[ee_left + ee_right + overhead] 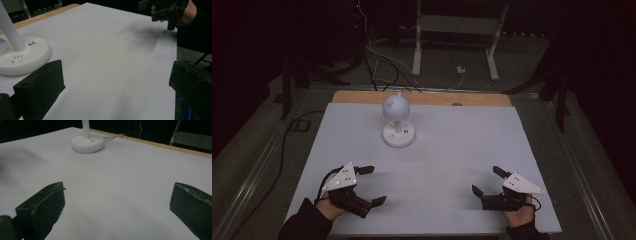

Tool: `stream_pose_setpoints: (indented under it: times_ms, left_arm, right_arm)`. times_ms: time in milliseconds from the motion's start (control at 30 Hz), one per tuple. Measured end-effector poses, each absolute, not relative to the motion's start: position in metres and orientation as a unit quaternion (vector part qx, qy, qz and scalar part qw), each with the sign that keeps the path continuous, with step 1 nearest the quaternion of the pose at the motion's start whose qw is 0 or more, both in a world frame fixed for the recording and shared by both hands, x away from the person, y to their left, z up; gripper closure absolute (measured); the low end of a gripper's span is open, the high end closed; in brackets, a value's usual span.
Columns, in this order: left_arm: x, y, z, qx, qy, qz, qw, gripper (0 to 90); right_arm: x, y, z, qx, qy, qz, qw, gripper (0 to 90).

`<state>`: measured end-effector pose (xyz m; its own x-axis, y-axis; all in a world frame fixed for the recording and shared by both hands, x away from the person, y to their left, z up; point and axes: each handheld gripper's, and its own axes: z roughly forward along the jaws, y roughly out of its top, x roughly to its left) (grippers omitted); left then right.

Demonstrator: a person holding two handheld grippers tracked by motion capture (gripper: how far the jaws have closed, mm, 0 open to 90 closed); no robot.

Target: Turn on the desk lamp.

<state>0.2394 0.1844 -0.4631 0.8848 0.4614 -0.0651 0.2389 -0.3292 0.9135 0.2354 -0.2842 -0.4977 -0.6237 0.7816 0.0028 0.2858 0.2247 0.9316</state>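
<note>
A white desk lamp (397, 121) stands on the white table (462, 145) toward the back middle, its round base (21, 57) carrying sockets and its bulb-shaped head tipped over the base. Its base (87, 143) lies far ahead in the right gripper view. My left gripper (373, 185) rests low at the front left, open, nothing between its jaws. At the front right my right gripper (488, 180) is also open and holds nothing. The left gripper view catches the other hand and its gripper (165, 11) at the top right.
A wooden strip (422, 98) runs along the table's far edge. Behind it cables (382, 65) trail over the dark floor near a white metal stand (452, 35). The lamp's cord (115, 136) leaves the base toward the far edge.
</note>
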Motion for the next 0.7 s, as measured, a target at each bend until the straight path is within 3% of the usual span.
stream_pose_setpoints:
  times_ms: [700]
  left_arm:
    - [0.259,0.163,-0.446,0.811,0.226,0.124,0.526,0.3]
  right_arm:
    - [0.235,-0.285,-0.498,0.359,0.743,0.51,0.244,0.0]
